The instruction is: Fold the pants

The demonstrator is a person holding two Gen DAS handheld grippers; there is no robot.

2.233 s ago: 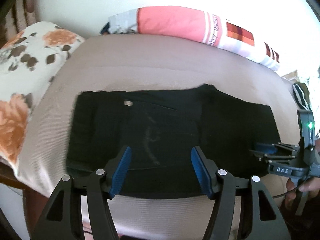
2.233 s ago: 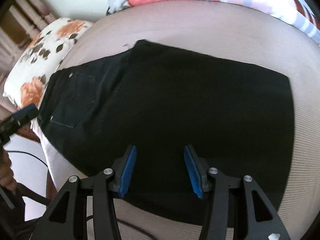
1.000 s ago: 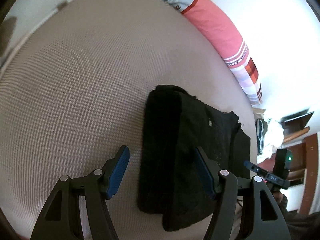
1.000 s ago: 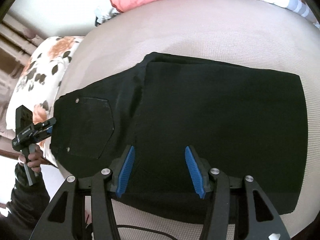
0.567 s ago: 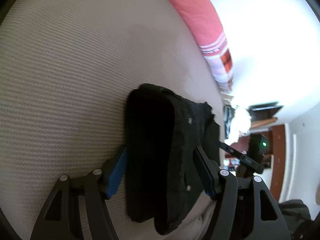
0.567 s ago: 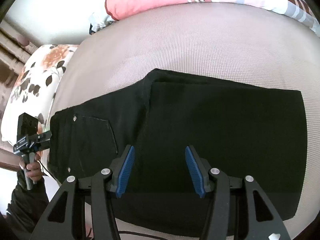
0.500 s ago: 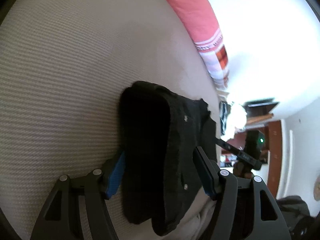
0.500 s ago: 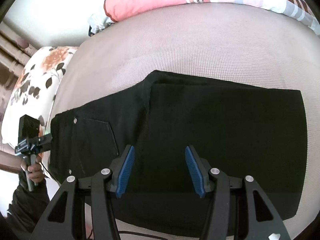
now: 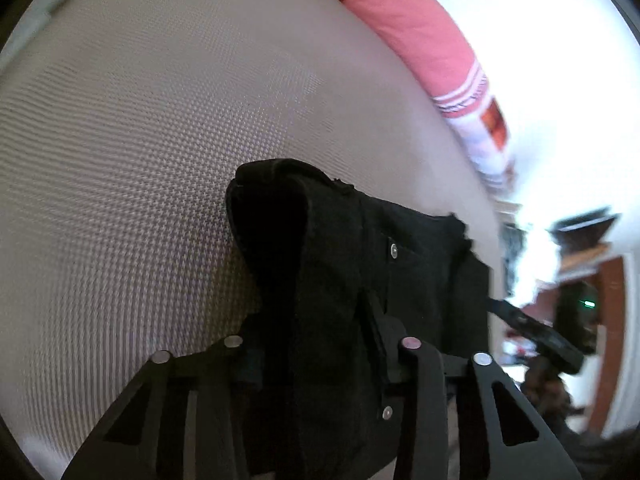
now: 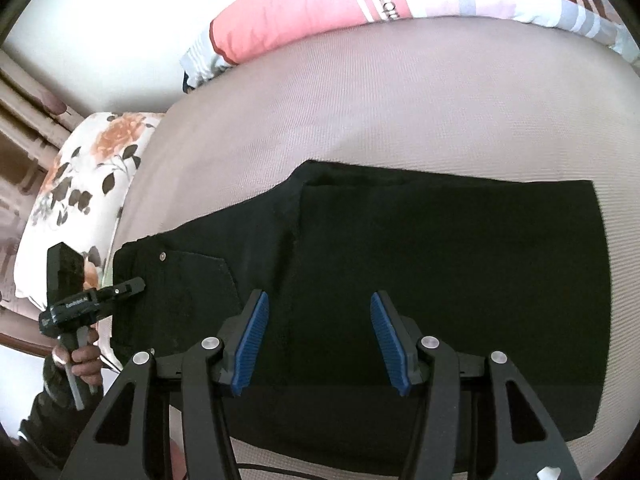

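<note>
pants (image 10: 440, 272) already folded once on bed (image 10: 360, 100); left hand-held gripper (image 9: 320, 364) closing on waistband, right hand-held gripper (image 10: 316, 340) apart; final fold outstanding.

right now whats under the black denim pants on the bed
The black denim pants lie on a beige textured bedcover, which shows around them. They are folded double, so a lower layer peeks out at the near edge; anything beneath is covered.

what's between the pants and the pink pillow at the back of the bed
Only bare beige bedcover. In the right wrist view nothing lies on the stretch between the black pants and the pink pillow.
</note>
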